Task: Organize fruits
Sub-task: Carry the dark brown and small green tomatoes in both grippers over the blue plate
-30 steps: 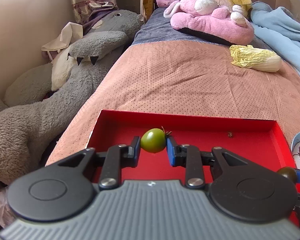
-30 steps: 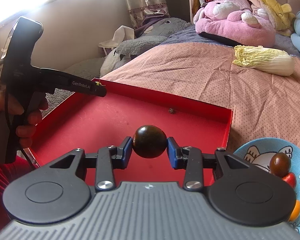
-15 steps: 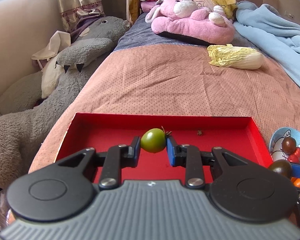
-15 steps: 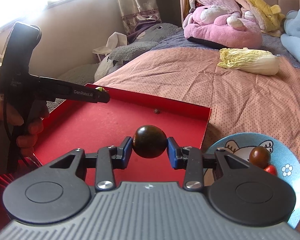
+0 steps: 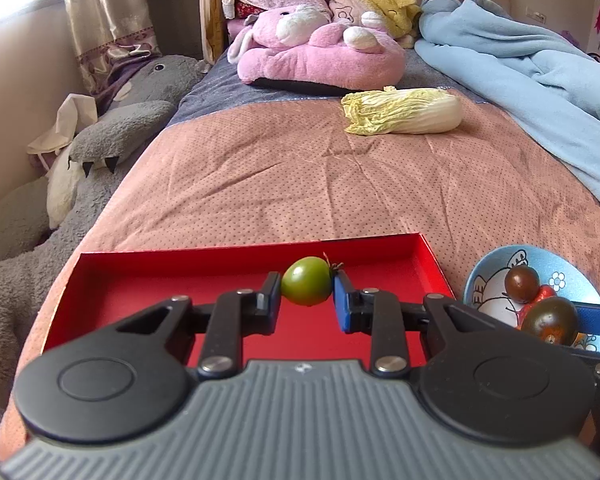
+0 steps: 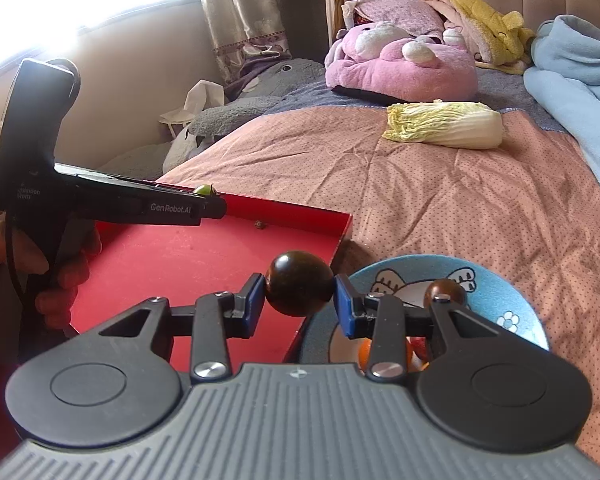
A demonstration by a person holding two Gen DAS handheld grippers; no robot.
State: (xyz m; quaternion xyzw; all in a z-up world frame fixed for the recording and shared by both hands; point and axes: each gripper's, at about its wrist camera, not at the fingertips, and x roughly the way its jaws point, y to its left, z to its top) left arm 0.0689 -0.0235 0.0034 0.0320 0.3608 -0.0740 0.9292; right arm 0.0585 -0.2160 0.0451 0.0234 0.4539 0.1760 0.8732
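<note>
My left gripper (image 5: 306, 294) is shut on a small green tomato (image 5: 306, 281), held above the red tray (image 5: 148, 292). My right gripper (image 6: 299, 298) is shut on a dark brown tomato (image 6: 299, 288) over the tray's right edge (image 6: 342, 232), beside the blue cartoon bowl (image 6: 504, 300). The bowl (image 5: 560, 272) holds another dark tomato (image 5: 521, 283) and red and orange fruits, partly hidden by the gripper. In the right wrist view the left gripper (image 6: 210, 200) shows from the side with the green tomato (image 6: 202, 189) at its tip, and a hand (image 6: 70, 276) holding it.
A napa cabbage (image 5: 404, 111) lies farther up the pink bedspread (image 5: 300, 176). A pink plush (image 5: 320, 54), a blue blanket (image 5: 520, 76) and a grey plush (image 5: 112, 140) on the left border the bed. A small stem bit (image 6: 258, 224) lies in the tray.
Both grippers have shifted to the right with their tomatoes still held. The blue bowl has come further into both views, and the right gripper now hangs at the tray's right edge.
</note>
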